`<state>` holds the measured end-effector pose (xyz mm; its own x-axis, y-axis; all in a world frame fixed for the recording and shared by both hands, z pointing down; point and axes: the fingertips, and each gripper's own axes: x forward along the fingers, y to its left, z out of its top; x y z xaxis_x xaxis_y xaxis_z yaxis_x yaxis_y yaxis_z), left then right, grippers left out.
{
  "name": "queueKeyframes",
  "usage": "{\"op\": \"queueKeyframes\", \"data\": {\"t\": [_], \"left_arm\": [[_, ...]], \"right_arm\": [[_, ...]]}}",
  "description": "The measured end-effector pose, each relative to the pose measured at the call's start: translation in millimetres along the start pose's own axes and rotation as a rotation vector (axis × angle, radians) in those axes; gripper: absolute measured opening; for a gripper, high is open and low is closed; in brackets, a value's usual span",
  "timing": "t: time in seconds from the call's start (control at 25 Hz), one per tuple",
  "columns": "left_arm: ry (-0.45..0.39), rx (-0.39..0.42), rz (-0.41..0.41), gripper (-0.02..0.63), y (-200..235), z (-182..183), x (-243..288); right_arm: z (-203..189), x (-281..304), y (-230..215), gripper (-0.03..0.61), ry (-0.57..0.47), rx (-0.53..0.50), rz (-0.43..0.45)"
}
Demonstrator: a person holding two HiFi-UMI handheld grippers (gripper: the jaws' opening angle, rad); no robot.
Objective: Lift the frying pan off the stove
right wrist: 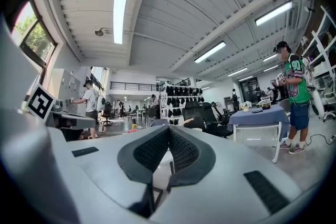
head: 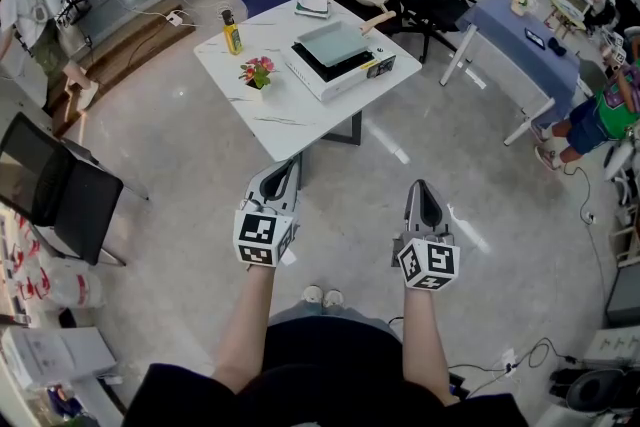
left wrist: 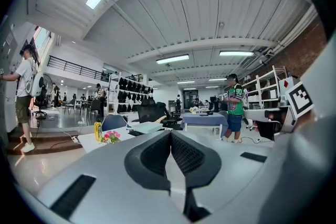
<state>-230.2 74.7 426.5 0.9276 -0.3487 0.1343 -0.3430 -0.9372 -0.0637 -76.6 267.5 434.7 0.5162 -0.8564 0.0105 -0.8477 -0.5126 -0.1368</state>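
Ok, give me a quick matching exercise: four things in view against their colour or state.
Things:
1 bottle
2 flowers
3 stove
4 right gripper

Matches:
A shut, nothing between the fingers
B pink
C white body
D yellow

Pairs: 1-D; 2-B; 3-C; 4-A

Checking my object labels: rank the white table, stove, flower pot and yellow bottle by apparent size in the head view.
1. white table
2. stove
3. flower pot and yellow bottle: both small and look about alike, so they are left unranked.
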Motion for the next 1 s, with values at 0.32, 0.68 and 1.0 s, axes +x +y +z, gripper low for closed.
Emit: {"op": "queueKeyframes", "data": {"t": [0.32, 0.68, 1.0], "left_arm": [[0.009, -0.01, 0.004, 0.02, 5.0, -5.7, -0.4], [0.02, -0.02, -0.009, 0.02, 8.5, -12.0, 2.5], [0.032, -0.022, -0.037, 0.02, 12.8, -18.4, 4.4]], "right_arm": [[-7.0, 4.1, 8.4, 0.009, 0.016, 0.017, 0.041], [-4.6, 6.1, 12.7, 0.09, 0.003, 0.049, 0.062], [-6.3, 3.9, 19.2, 0.183, -0.011, 0.088, 0.066]]}}
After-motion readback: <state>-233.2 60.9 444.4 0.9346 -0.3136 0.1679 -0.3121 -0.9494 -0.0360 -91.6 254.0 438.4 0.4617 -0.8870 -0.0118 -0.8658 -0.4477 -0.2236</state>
